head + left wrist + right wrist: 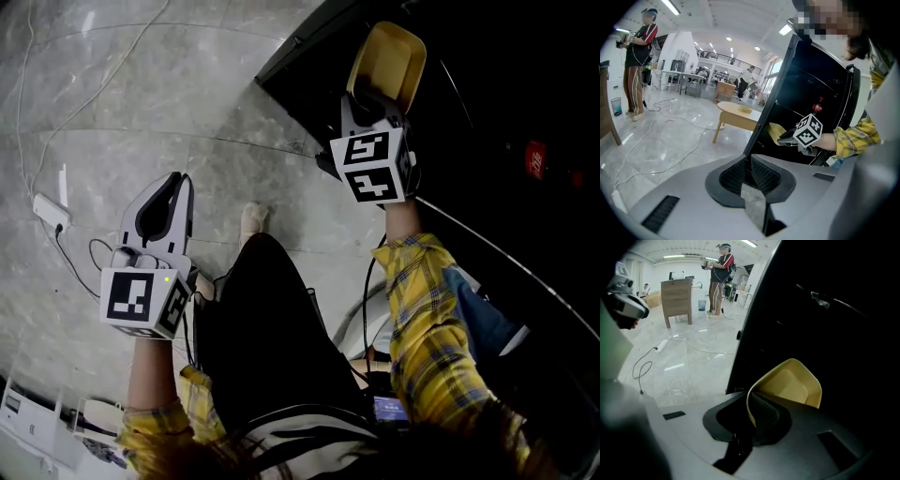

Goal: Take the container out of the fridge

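A yellow open container [387,62] is held at the dark fridge opening [487,112]. My right gripper [372,105] is shut on its near rim. In the right gripper view the container [792,385] tilts up and away, its rim pinched between the jaws, with my right gripper [751,414] just below it. My left gripper [165,208] hangs over the marble floor to the left, shut and holding nothing. From the left gripper view, my left gripper [751,174] points toward the fridge, where the container [776,133] and the right gripper's marker cube [809,131] show.
The black fridge door edge [771,98] stands open beside grey marble floor [141,112]. White cables and a power strip [49,210] lie on the floor at left. A wooden table [736,115] and a wooden cabinet [678,298] stand further off. A person [720,277] stands far back.
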Tool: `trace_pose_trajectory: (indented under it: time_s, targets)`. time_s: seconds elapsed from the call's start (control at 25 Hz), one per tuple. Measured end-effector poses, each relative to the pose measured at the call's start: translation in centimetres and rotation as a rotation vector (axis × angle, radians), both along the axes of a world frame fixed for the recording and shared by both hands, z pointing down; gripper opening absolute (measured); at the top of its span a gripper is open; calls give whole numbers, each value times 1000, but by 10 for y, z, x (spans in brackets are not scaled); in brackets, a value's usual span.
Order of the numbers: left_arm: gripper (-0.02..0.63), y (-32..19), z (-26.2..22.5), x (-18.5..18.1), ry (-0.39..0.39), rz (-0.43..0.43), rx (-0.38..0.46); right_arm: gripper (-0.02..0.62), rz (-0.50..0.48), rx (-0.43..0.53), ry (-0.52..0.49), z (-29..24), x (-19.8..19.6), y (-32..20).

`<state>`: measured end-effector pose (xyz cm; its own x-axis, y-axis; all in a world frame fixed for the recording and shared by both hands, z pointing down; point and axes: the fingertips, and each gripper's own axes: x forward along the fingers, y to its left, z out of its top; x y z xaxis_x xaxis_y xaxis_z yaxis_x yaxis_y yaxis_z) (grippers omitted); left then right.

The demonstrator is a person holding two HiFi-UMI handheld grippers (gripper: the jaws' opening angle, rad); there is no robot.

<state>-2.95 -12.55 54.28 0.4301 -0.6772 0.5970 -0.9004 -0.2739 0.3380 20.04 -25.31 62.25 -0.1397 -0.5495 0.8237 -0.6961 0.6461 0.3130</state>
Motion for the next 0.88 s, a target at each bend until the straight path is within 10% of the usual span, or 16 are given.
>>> trace_pose_trajectory:
  time_s: [0.88]
  targets:
    - [46, 60, -96, -69, -24, -100, 106, 48, -38, 5, -52, -112, -52, 111]
